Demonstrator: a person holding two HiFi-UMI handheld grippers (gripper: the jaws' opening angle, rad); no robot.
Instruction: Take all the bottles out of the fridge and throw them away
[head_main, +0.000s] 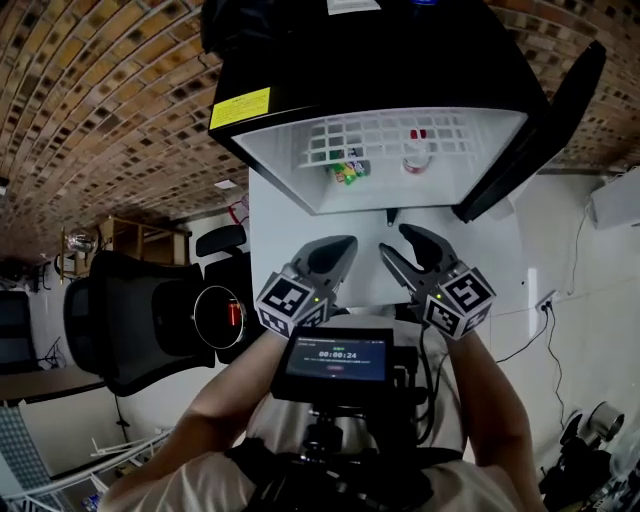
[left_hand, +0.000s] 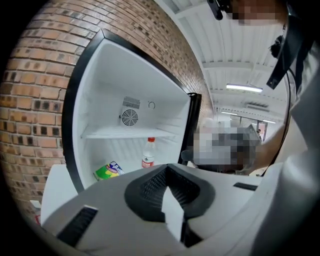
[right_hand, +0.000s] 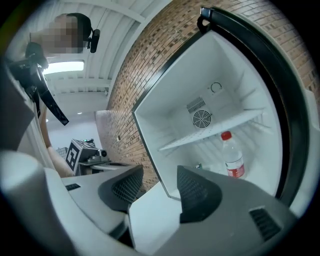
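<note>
**One bottle in the open fridge, both grippers out in front**

The small screen (head_main: 337, 357) in the head view reads 00:00:24. A yellow sticker (head_main: 240, 108) sits on the black fridge (head_main: 350, 50), but its words are too tiny to read. The bottle (left_hand: 148, 154) has a red cap and a red label. The writing on the label is too small to read. The green and yellow packet (left_hand: 109, 171) has blue letters, and they are too blurry to read.

The fridge door (head_main: 540, 130) is wide open. The bottle stands upright on the fridge floor, under the white shelf (left_hand: 125, 132). The packet lies on the same floor, to the left of the bottle and apart from it.

The left gripper (left_hand: 166, 175) has its fingers pressed together with nothing in them. The right gripper (right_hand: 159, 180) has its fingers apart, and nothing is between them. Both grippers are outside the fridge, in front of it, and neither one touches the bottle.

In both gripper views the gripper's own body covers the bottom of the bottle. In the head view the bottle shows from above, behind the bars of the shelf, so its shape is hard to make out.

The packet shows only in the left gripper view and the head view. The round fan (left_hand: 129, 118) on the back wall shows only in the two gripper views. The right gripper view shows the left gripper's marker cube (right_hand: 75, 153) off to the side. Only the head view shows the black chair (head_main: 130, 320).
</note>
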